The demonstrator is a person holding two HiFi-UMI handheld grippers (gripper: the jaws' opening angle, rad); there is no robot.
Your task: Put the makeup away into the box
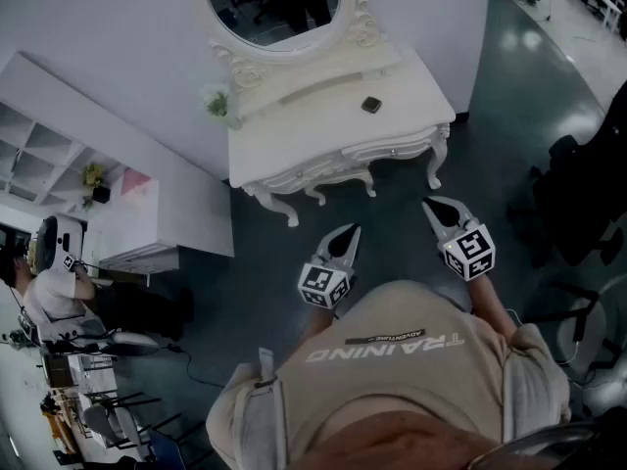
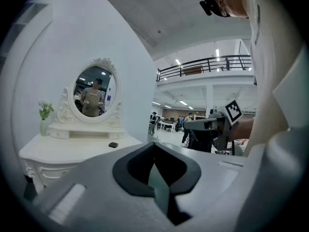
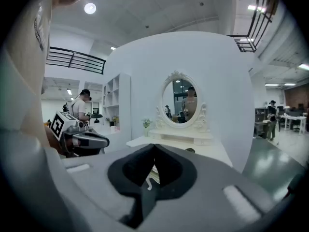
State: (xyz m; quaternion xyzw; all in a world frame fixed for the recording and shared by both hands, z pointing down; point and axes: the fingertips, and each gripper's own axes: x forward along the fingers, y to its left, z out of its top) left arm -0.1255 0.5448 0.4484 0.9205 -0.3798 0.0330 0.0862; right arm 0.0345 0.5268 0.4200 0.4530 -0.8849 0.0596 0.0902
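A small dark makeup compact (image 1: 370, 105) lies on the white vanity table (image 1: 323, 145), below its oval mirror (image 1: 274, 8). It also shows in the left gripper view as a dark compact (image 2: 113, 145) and in the right gripper view as a compact (image 3: 190, 150) on the tabletop. My left gripper (image 1: 351, 231) and right gripper (image 1: 431, 204) hang side by side over the floor, short of the table's front edge. Both are shut with nothing between the jaws. No box is in view.
A small vase with a green sprig (image 1: 220, 106) stands at the table's left end. A white shelf unit (image 1: 59, 155) lines the wall to the left, with a person (image 1: 49, 292) at a desk beyond it. Dark chairs (image 1: 578, 194) stand on the right.
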